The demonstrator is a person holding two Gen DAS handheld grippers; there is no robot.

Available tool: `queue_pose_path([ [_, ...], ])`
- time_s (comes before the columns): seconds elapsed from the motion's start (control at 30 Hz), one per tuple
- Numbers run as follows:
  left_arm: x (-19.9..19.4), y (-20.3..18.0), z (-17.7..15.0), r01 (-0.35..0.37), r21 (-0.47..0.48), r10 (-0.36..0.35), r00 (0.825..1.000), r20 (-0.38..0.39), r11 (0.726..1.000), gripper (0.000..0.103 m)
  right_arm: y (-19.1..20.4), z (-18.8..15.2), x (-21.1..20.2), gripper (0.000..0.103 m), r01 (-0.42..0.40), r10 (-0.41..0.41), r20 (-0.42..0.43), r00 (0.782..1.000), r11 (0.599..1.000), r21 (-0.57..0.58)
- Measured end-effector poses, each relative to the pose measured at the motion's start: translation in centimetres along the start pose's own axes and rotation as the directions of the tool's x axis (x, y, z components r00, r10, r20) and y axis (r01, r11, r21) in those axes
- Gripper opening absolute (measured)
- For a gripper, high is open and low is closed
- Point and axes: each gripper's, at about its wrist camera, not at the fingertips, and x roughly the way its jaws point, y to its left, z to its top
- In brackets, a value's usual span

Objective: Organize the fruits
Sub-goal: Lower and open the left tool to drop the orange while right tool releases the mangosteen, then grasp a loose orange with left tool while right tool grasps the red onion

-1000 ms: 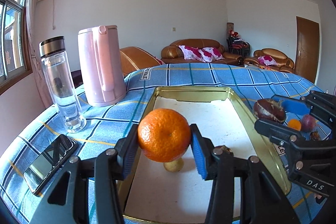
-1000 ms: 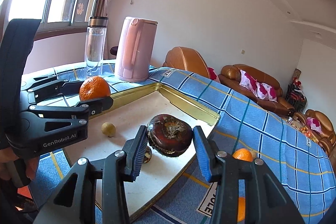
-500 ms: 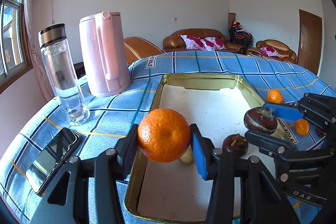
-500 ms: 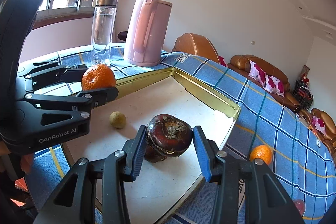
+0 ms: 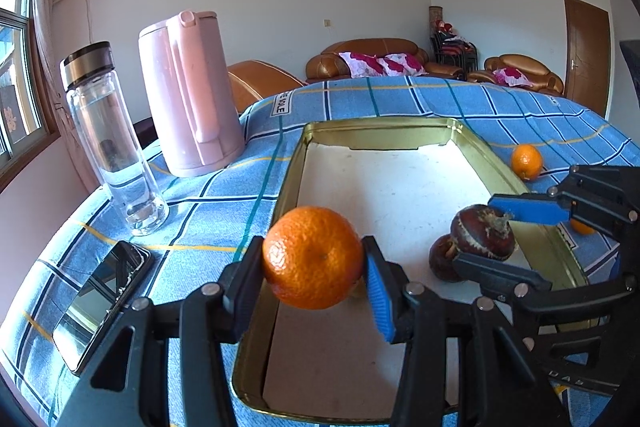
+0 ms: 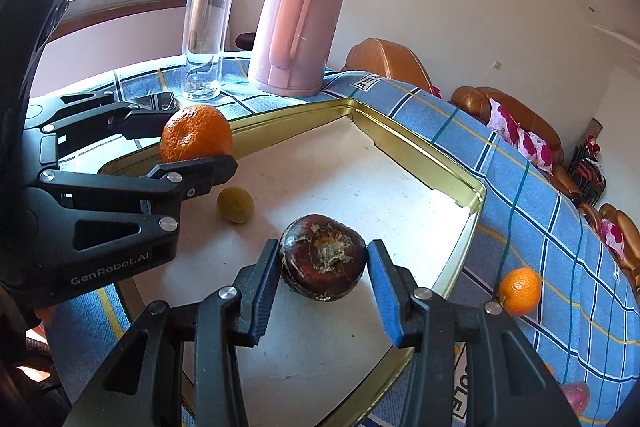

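A: The left wrist view looks forward and down along its own fingers, close over the near left rim of the tray (image 5: 288, 187), toward the sofas on the far wall.

B: And the right wrist view sits low over the tray's (image 6: 440, 163) right side, facing across it toward the window (kettle (image 6: 296, 27) and bottle (image 6: 206, 27) ahead).

A: Both share the tray floor, the kettle (image 5: 188, 95), the bottle (image 5: 108, 135), and each other's gripper at the frame edge.
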Motion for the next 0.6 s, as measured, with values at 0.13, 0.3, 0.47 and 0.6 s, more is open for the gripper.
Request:
queue_pose_path([
  [0.13, 0.2, -0.5, -0.1, 0.003, 0.021, -0.003, 1.000, -0.012, 1.000, 0.049, -0.2, -0.1, -0.1, 0.046, 0.006, -0.006, -0.018, 1.000, 1.000, 0.010],
  [0.3, 0.2, -0.7, -0.2, -0.001, 0.029, 0.001, 1.000, -0.014, 1.000, 0.052, -0.5, -0.2, 0.0, 0.046, -0.012, 0.013, -0.033, 0.999, 1.000, 0.027],
  [0.47, -0.5, -0.7, 0.0, -0.018, 0.032, 0.017, 1.000, 0.009, 0.999, 0.055, -0.4, -0.3, 0.1, 0.046, -0.016, 0.017, -0.029, 0.999, 0.999, 0.031],
  [0.6, -1.4, -0.6, 0.2, -0.016, 0.019, 0.015, 0.999, 0.047, 1.000, 0.075, -0.5, -0.6, -0.5, 0.052, 0.014, -0.014, 0.000, 1.000, 0.999, 0.034],
])
